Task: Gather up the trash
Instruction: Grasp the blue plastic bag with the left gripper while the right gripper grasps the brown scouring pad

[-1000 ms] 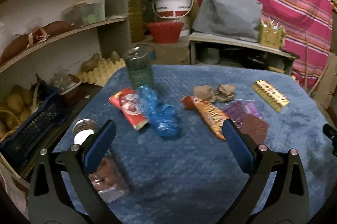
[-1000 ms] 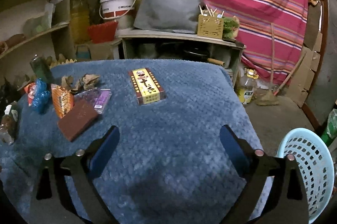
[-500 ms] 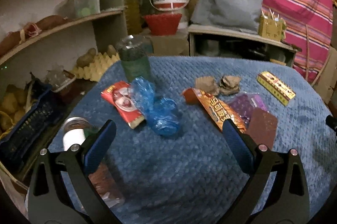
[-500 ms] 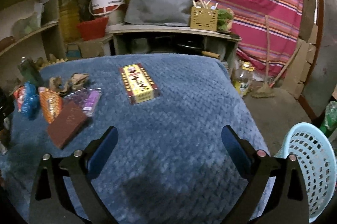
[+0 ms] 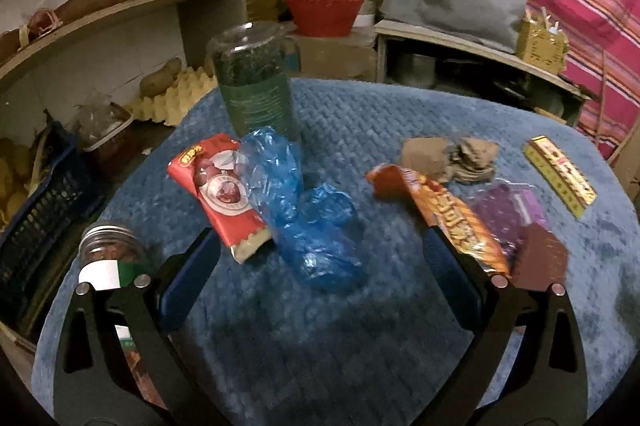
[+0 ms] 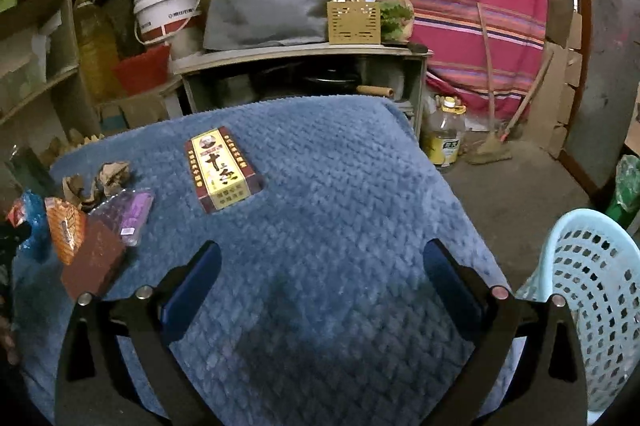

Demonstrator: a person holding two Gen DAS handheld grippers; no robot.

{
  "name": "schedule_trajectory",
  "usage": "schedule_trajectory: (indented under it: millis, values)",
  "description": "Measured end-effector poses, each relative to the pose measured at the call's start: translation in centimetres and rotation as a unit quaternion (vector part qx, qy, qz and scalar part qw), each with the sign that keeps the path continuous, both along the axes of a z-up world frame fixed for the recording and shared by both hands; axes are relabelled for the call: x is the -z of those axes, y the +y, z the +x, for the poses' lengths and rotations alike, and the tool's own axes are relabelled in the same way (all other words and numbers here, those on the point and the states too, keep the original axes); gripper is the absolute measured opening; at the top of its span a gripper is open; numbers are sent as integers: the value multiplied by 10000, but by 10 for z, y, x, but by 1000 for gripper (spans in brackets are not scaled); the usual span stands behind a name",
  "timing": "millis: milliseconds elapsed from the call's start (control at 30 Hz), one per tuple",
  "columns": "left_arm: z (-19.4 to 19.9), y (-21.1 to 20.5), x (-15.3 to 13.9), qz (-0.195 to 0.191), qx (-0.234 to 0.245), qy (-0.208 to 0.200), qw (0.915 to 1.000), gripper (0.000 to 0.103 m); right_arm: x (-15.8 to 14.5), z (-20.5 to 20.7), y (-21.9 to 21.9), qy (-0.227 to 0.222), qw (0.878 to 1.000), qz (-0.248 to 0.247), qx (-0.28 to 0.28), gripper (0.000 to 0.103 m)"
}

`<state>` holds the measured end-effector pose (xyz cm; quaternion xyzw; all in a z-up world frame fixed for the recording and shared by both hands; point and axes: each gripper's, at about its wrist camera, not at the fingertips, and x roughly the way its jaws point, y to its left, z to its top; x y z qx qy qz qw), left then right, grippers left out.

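Note:
Trash lies scattered on a blue quilted tabletop. A crumpled blue plastic bag sits just ahead of my open left gripper, between its fingers' line. Beside the bag lies a red snack wrapper. To the right are an orange wrapper, a purple packet, a brown flat pack, crumpled brown paper and a yellow box. My right gripper hangs open over bare cloth, holding nothing. A light blue basket stands on the floor at the right.
A tall green jar stands behind the blue bag, and a small jar sits by my left finger. Shelves with potatoes and a dark crate crowd the left. A low bench, buckets and a striped cloth lie beyond.
My left gripper has moved forward and lower toward the blue bag and red wrapper. My right gripper has shifted slightly right, bringing more of the basket into view. Both stay open.

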<state>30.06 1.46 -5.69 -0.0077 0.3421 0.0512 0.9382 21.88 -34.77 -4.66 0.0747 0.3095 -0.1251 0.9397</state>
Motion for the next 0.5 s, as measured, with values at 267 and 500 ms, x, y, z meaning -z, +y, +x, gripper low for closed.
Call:
schedule_trajectory:
  millis: [267, 500]
  values:
    - [20, -9, 8, 109, 85, 49, 9999, 87, 6, 17, 7, 412, 9990, -198, 1, 99]
    - [25, -8, 16, -34, 332, 245, 9991, 39, 5, 15, 22, 373, 9983, -410, -177, 99]
